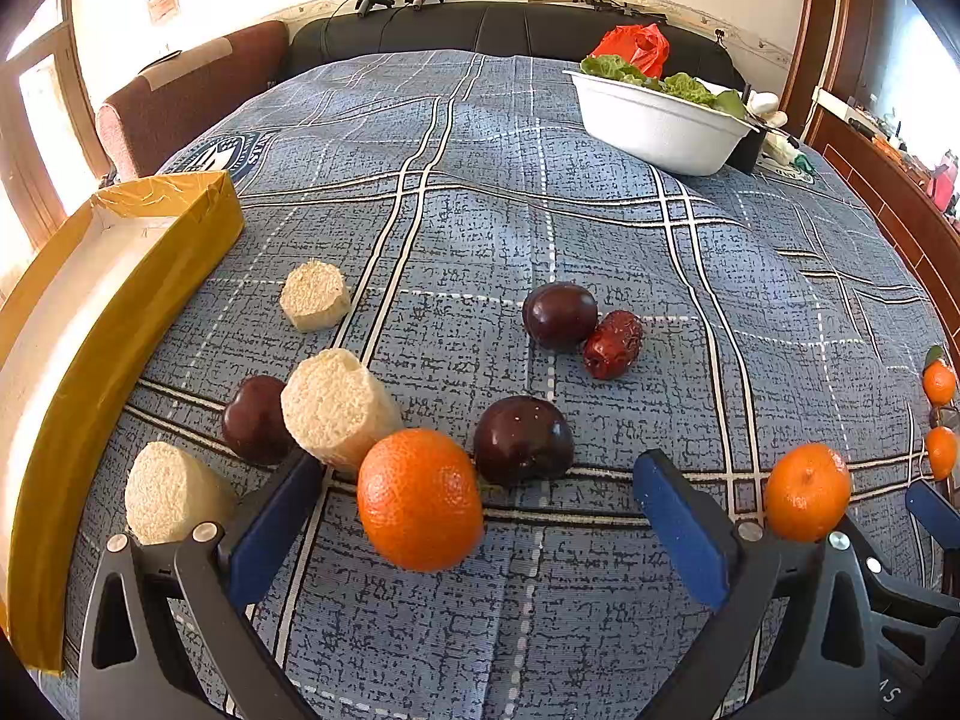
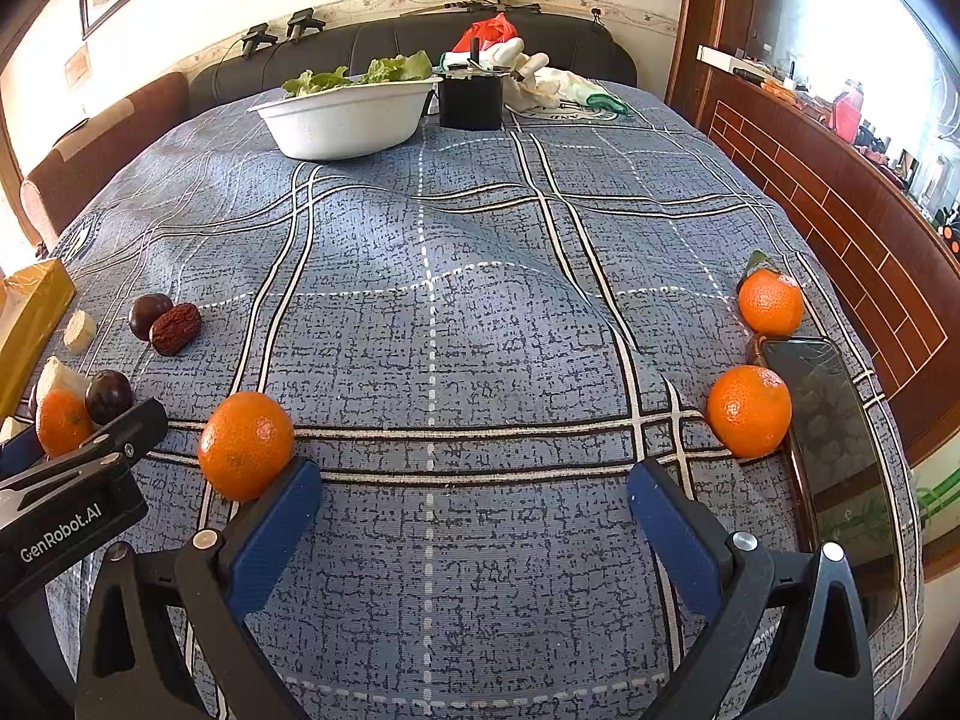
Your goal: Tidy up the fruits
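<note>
**Here, fruit lies scattered over a cloth-covered bench, both tools empty**

Currently the left hand-held gripper (image 1: 480, 516) hangs low over the blue checked cloth (image 1: 540, 210) with its blue fingers (image 1: 684, 534) spread wide and nothing between them. Just ahead of its left finger sits a mandarin (image 1: 420, 499), and behind that a dark plum (image 1: 522, 439). A second plum (image 1: 255, 420) leans against a pale sponge-like cylinder (image 1: 336, 408); two more such pieces (image 1: 171, 492) (image 1: 315, 295) lie nearby, close to the yellow cardboard box (image 1: 114, 312) at the left edge. Farther back a third plum (image 1: 559, 315) touches a wrinkled red date (image 1: 613, 343).

The right hand-held gripper (image 2: 474, 516) is likewise spread apart and holds nothing. Another mandarin (image 2: 246, 445) rests against the tip of its left finger. At the right edge two mandarins (image 2: 749, 411) (image 2: 771, 301) sit beside a dark phone (image 2: 834, 450); the nearer one seems to touch it, though the lens bends that edge.

At the far end stand a white bowl (image 2: 342, 120) of leafy greens (image 2: 366, 73), a black box (image 2: 471, 102) and white gloves (image 2: 552, 84).
</note>
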